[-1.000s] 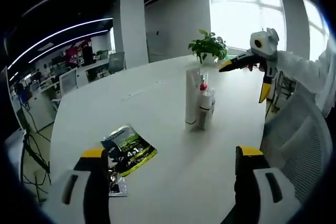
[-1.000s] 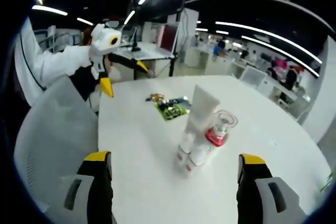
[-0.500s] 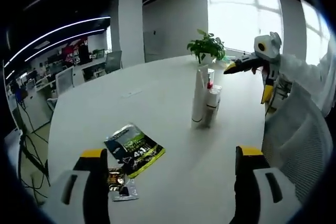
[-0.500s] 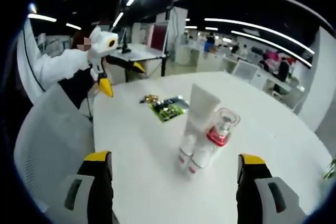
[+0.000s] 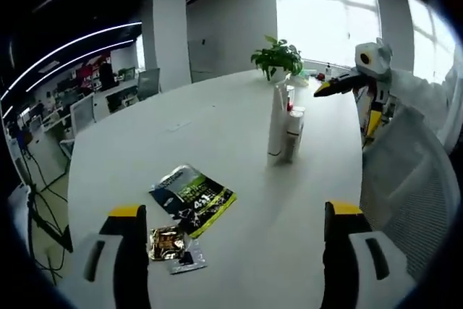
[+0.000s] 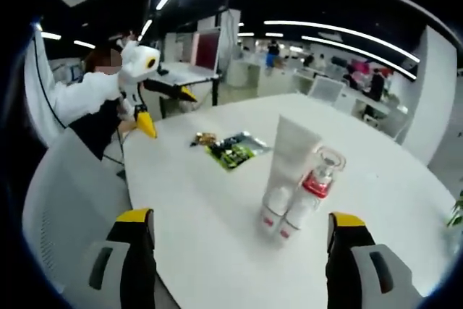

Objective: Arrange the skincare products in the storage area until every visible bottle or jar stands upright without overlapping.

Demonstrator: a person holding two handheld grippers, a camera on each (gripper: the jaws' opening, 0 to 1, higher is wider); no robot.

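Both hand-held grippers (image 5: pixel 235 215) (image 6: pixel 239 222) wide open, empty

Skincare products cluster upright near the middle of a large table (image 5: pixel 217 121).

In the right gripper view, a tall tube (image 6: pixel 294 155) stands behind two small bottles (image 6: pixel 282 211), a jar-topped bottle (image 6: pixel 321 171) just beside it. Flat sachets (image 6: pixel 233 151) lie well apart, farther along the table. In the left gripper view, a potted plant (image 5: pixel 277 56) sits beyond the cluster.
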